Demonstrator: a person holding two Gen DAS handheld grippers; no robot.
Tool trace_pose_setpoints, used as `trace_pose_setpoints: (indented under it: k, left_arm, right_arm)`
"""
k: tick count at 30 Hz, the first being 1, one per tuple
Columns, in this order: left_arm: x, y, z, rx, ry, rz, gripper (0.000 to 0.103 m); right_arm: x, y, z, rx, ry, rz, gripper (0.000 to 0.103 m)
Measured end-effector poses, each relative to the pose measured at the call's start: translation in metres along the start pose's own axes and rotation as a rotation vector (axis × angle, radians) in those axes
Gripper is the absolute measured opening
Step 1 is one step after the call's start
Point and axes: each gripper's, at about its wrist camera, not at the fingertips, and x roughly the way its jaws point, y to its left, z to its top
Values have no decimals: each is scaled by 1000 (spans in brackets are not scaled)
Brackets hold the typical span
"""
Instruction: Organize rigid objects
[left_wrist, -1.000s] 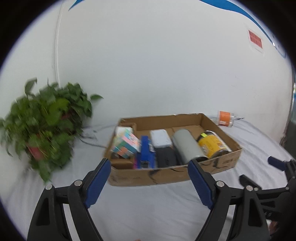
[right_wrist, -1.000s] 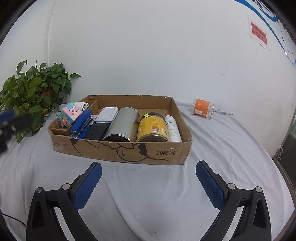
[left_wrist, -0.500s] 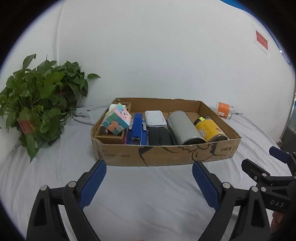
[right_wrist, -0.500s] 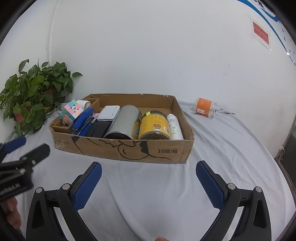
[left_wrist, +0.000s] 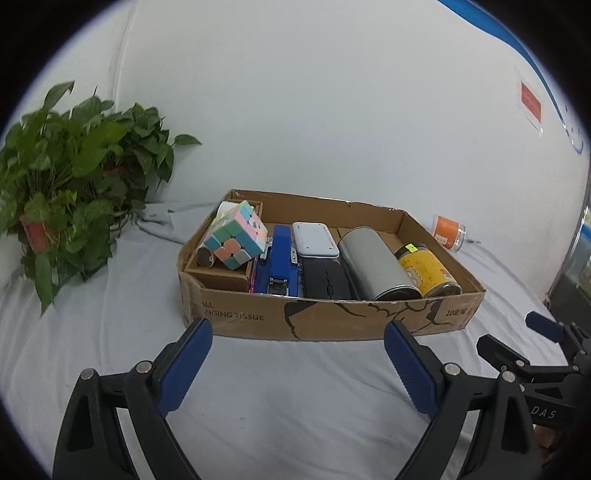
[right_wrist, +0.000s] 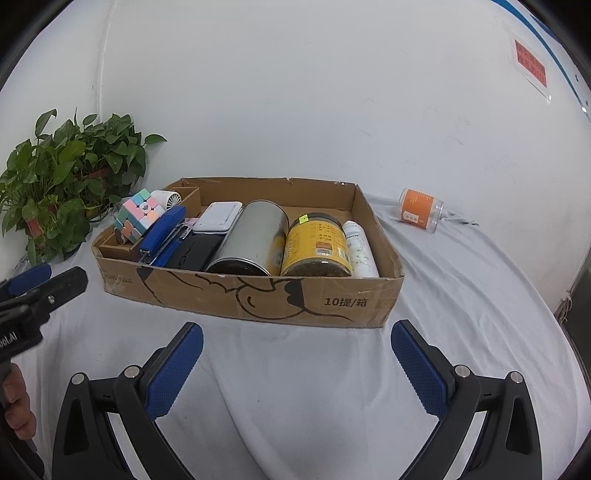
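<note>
A brown cardboard box (right_wrist: 255, 295) with black line drawings and black print sits on a pale grey cloth (right_wrist: 295, 387). Inside: a pastel cube puzzle (left_wrist: 236, 236) of pink, mint, orange and grey squares, a blue stapler (left_wrist: 279, 258), a white flat case (left_wrist: 316, 240), a black mouse (left_wrist: 327, 282), a plain silver tin (right_wrist: 255, 236), a yellow-labelled jar (right_wrist: 317, 243) and a white bottle (right_wrist: 360, 247). An orange-labelled clear jar (right_wrist: 421, 210) lies outside. Green leafy plant (right_wrist: 62, 177), white wall (right_wrist: 295, 92).

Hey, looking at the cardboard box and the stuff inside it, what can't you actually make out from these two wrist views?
- White bottle: hidden behind the yellow jar in the left wrist view.
- Small white fan: mostly hidden behind the puzzle cube.
- Orange jar label: too small.
- Cardboard box floor: covered.
</note>
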Motion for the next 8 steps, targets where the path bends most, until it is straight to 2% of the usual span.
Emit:
trace_pose_setpoints:
  k: [1,2,4,8]
  left_arm:
    - [0,4,-1,-21,-5,0,96]
    - [1,7,-1,-25,-13,13,103]
    - [0,8,2,5,-40,43,103]
    - [-1,6,10,55,-55,55,103]
  right_arm:
    - [1,1,1,-2,-1,-4,103]
    - [3,2,1,-5,0,-5,103]
    - [7,5,3,-6,3,-7,103]
    - [14,12,3,-6,9,-11,103]
